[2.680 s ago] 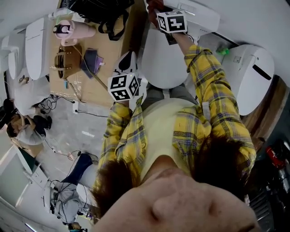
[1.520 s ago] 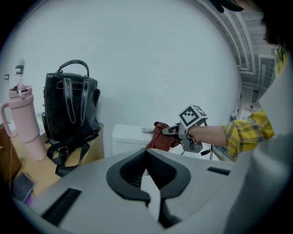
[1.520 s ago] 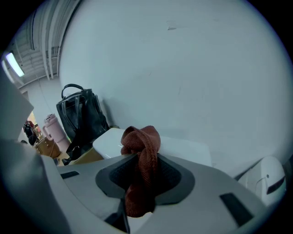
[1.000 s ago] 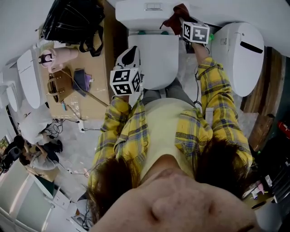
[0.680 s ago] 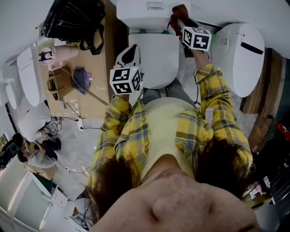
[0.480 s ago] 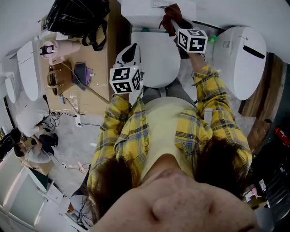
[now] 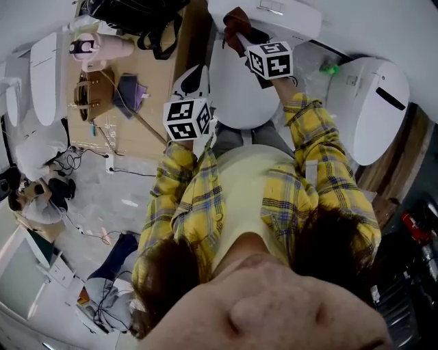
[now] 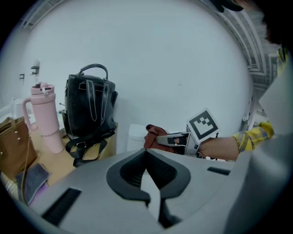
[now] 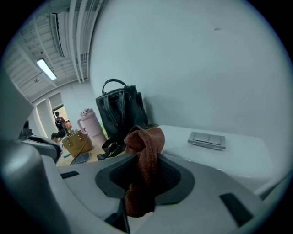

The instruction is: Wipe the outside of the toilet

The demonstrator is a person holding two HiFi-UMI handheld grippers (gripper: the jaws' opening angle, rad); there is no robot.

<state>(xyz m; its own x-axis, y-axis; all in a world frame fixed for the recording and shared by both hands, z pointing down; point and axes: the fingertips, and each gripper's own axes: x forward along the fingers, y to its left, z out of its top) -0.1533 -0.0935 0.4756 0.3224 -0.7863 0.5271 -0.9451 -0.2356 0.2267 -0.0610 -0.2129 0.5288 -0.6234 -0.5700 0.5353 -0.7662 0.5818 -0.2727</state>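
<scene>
The white toilet stands at the top of the head view, with its tank [image 7: 284,15] above its closed lid [image 7: 236,92]. My right gripper [image 7: 241,35] is shut on a reddish-brown cloth [image 7: 235,20], which lies against the tank's left end. In the right gripper view the cloth [image 9: 145,151] hangs bunched between the jaws of the right gripper [image 9: 145,160], over the tank top [image 9: 238,153] and left of the flush plate [image 9: 207,139]. My left gripper [image 7: 194,78] hovers beside the lid's left edge, away from the cloth. In its own view the left gripper [image 8: 146,152] is shut and holds nothing.
Left of the toilet, a wooden stand [image 7: 147,126] carries a black bag [image 7: 137,10], a pink tumbler [image 7: 102,46] and a brown handbag [image 7: 92,96]. Another toilet [image 7: 373,102] stands to the right. More white toilets [image 7: 41,68], cables and a person [image 7: 31,198] are at the far left.
My right gripper has carried the cloth leftward along the tank, from its right part to its left end. The left gripper has stayed beside the lid.
</scene>
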